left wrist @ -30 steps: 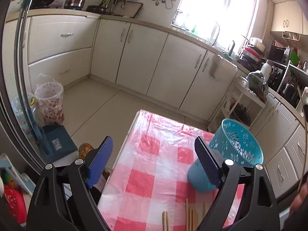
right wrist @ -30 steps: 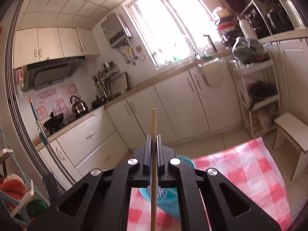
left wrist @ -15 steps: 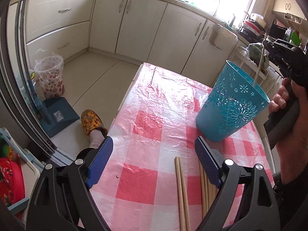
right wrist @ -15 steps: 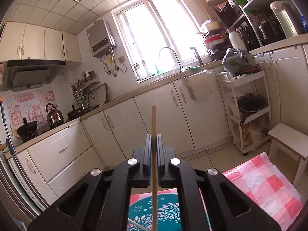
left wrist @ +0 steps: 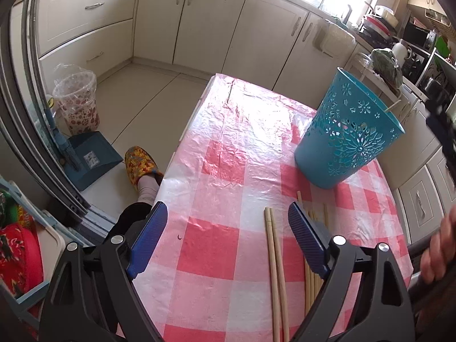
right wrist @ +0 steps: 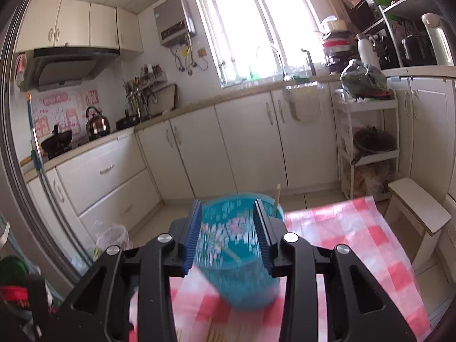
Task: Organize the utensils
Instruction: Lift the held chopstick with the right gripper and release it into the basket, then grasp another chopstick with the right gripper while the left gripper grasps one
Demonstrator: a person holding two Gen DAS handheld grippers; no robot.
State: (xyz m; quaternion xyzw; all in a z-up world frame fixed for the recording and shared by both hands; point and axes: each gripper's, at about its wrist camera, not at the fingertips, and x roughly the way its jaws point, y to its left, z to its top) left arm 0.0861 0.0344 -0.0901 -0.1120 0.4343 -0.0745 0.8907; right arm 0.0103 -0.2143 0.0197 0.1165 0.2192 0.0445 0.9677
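A teal perforated basket (left wrist: 347, 134) stands on the red-checked tablecloth (left wrist: 228, 171); it also shows in the right wrist view (right wrist: 242, 256), blurred. A chopstick (right wrist: 276, 199) leans inside it, its tip above the rim (left wrist: 394, 105). Several wooden chopsticks (left wrist: 275, 265) lie on the cloth in front of the basket. My left gripper (left wrist: 228, 233) is open and empty, low over the cloth, its right pad beside the loose chopsticks. My right gripper (right wrist: 228, 233) is open and empty just above the basket's mouth.
The table's left edge (left wrist: 182, 139) drops to the floor, where a slippered foot (left wrist: 141, 168), a blue dustpan (left wrist: 91, 159) and a lined bin (left wrist: 77, 102) stand. Cabinets (right wrist: 228, 148) run behind. A white stool (right wrist: 419, 208) stands right of the table.
My right gripper has opened and let the chopstick drop into the basket. My left gripper has tilted down and come lower over the loose chopsticks.
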